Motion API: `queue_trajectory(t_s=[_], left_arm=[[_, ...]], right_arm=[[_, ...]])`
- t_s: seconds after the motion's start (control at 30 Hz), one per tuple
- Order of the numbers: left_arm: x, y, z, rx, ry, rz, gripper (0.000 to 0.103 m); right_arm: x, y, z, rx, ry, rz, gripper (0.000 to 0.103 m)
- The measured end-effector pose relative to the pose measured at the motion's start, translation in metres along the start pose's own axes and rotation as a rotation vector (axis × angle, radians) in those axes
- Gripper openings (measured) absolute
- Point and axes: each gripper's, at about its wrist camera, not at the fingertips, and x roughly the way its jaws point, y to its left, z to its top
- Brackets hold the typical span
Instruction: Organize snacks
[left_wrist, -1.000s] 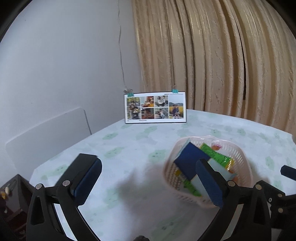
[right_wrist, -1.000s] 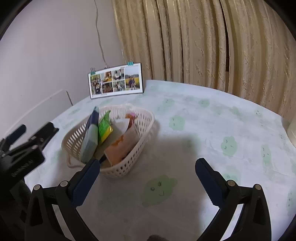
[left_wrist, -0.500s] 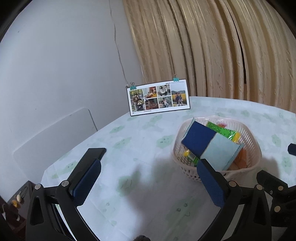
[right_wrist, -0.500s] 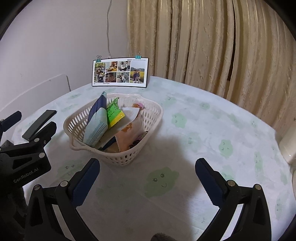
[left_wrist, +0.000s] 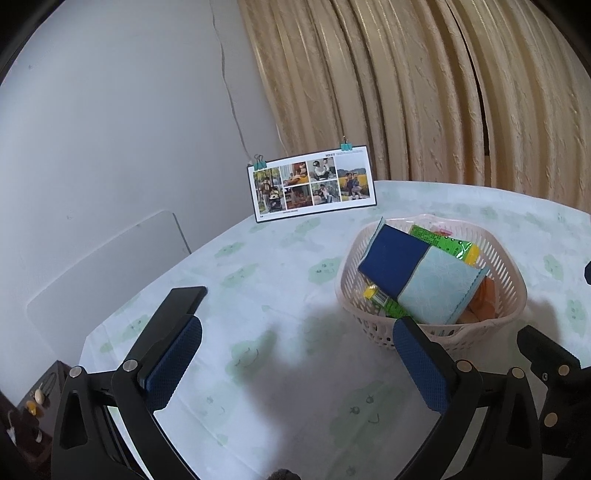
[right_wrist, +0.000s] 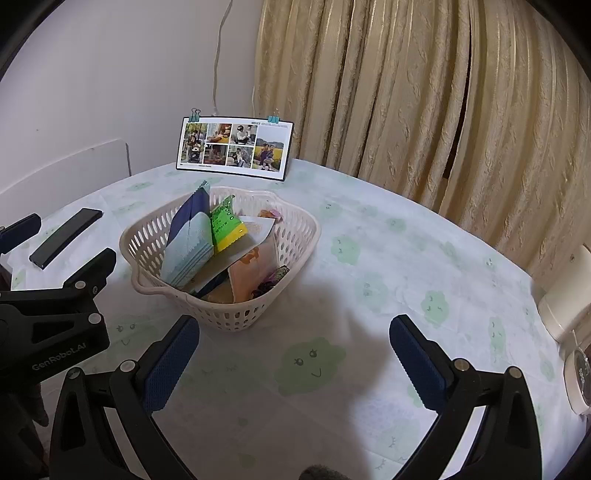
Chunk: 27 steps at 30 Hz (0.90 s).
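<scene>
A pale pink plastic basket (left_wrist: 514, 275) (right_wrist: 229, 318) stands on the round table and holds several snack packets. A blue and light-blue packet (left_wrist: 417, 273) (right_wrist: 188, 243) leans upright, with a green and yellow packet (left_wrist: 447, 243) (right_wrist: 225, 226) behind it and an orange packet (left_wrist: 484, 300) (right_wrist: 251, 275) beside it. My left gripper (left_wrist: 295, 332) is open and empty, hovering left of the basket. My right gripper (right_wrist: 293, 328) is open and empty too, just in front of the basket. Neither touches it.
A black phone (left_wrist: 184, 295) (right_wrist: 64, 232) lies flat left of the basket. A clipped photo card (left_wrist: 312, 182) (right_wrist: 234, 147) stands at the back edge, before a beige curtain (right_wrist: 424, 110). A white chair back (left_wrist: 103, 266) is at left, a cream appliance (right_wrist: 565, 306) at right.
Both grippers have drawn back from the basket, which now sits farther off and in fuller view. The phone has come into view. The packets stay in the basket.
</scene>
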Motion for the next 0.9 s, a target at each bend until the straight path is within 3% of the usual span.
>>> queue_trajectory(t_s=[0.9], left_arm=[[0.0026, -0.0076, -0.006, 0.014, 0.012, -0.015, 0.103]], right_arm=[[-0.0002, 0.0024, -0.0049, -0.024, 0.01, 0.018, 0.103]])
